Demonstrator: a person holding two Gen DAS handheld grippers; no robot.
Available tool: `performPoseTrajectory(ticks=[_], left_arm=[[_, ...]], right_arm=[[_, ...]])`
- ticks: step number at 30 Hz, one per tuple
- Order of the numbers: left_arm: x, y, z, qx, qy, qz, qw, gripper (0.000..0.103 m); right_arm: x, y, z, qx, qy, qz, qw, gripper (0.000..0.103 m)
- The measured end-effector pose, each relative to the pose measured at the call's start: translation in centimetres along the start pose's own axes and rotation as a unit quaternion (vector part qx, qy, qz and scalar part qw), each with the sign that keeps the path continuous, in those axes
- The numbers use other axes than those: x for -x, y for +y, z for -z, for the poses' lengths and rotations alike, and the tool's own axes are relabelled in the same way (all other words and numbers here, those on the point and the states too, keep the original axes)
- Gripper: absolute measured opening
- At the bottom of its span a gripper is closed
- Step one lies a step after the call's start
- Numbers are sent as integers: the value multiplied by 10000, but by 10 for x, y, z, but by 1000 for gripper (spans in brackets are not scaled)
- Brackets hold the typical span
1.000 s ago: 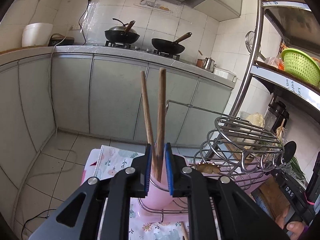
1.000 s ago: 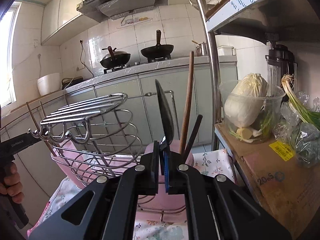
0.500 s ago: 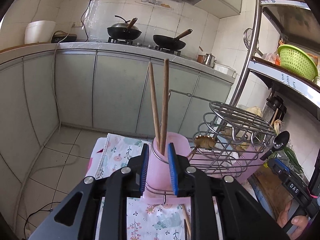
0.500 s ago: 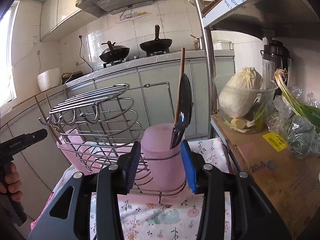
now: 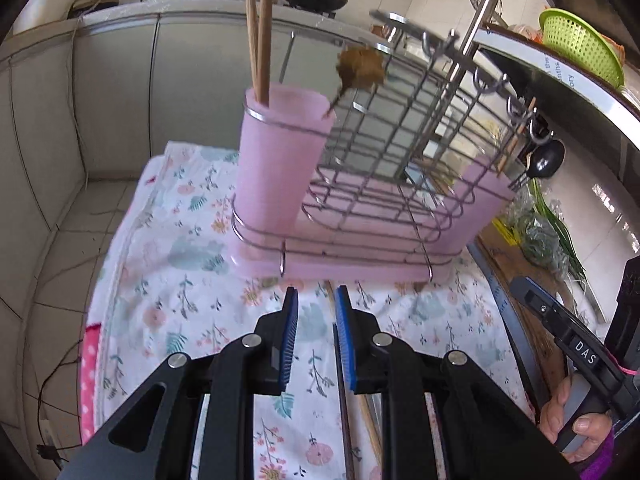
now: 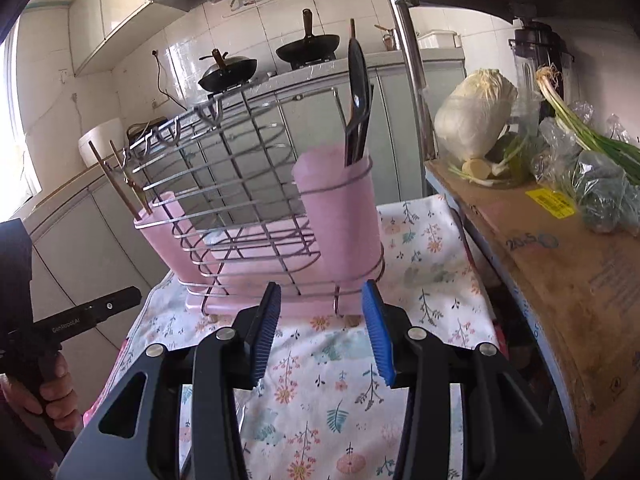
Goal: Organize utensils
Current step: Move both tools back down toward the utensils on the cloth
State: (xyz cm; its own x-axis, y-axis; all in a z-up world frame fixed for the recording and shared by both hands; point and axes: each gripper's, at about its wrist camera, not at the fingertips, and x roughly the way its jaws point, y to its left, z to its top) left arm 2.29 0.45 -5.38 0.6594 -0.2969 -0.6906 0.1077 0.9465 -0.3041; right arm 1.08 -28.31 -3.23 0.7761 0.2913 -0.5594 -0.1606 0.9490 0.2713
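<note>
A wire dish rack (image 5: pixel 384 152) with pink cups stands on a floral cloth (image 5: pixel 168 248). The near pink cup (image 5: pixel 276 160) in the left wrist view holds two wooden chopsticks (image 5: pixel 258 28) and a brown wooden spoon (image 5: pixel 358 68). In the right wrist view the other pink cup (image 6: pixel 340 220) holds a black ladle (image 6: pixel 357 92) and dark utensils. My left gripper (image 5: pixel 316 300) is open and empty, low over the cloth in front of the rack. My right gripper (image 6: pixel 322 300) is wide open and empty before the rack. More utensils (image 5: pixel 348 400) lie on the cloth under the left gripper.
A shelf unit with a steel pole (image 6: pixel 408 64) stands right of the rack. A cabbage (image 6: pixel 476 116), green onions (image 6: pixel 580 132) and a cardboard box (image 6: pixel 560 248) sit on it. A green basket (image 5: pixel 580 44) is on an upper shelf. Kitchen counter with woks (image 6: pixel 228 72) lies behind.
Both grippers let go of their utensils, which now stand in the cups, and pulled back and down from the rack. The right jaws opened wide.
</note>
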Motion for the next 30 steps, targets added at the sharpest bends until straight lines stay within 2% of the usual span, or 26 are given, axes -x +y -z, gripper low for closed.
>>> performPoseTrajectory(ticks=[5, 10, 17, 22, 30], left_arm=[[-26, -5, 17, 87, 614, 108, 9980, 16], [-49, -12, 33, 76, 1206, 232, 9924, 11], [-73, -21, 52, -159, 1665, 8, 9859, 10], [-78, -27, 57, -263, 1588, -74, 9869, 5], [-56, -9, 53, 111, 1301, -286, 9910, 5]], right_arm=[[-9, -6, 18, -246, 451, -239, 9984, 43], [-25, -11, 35, -604, 1111, -702, 9895, 43], [-41, -7, 49, -922, 1641, -1243, 9742, 42], [-53, 2, 56, -894, 1874, -1285, 9697, 38], [-73, 17, 60, -718, 2126, -1227, 9667, 27]])
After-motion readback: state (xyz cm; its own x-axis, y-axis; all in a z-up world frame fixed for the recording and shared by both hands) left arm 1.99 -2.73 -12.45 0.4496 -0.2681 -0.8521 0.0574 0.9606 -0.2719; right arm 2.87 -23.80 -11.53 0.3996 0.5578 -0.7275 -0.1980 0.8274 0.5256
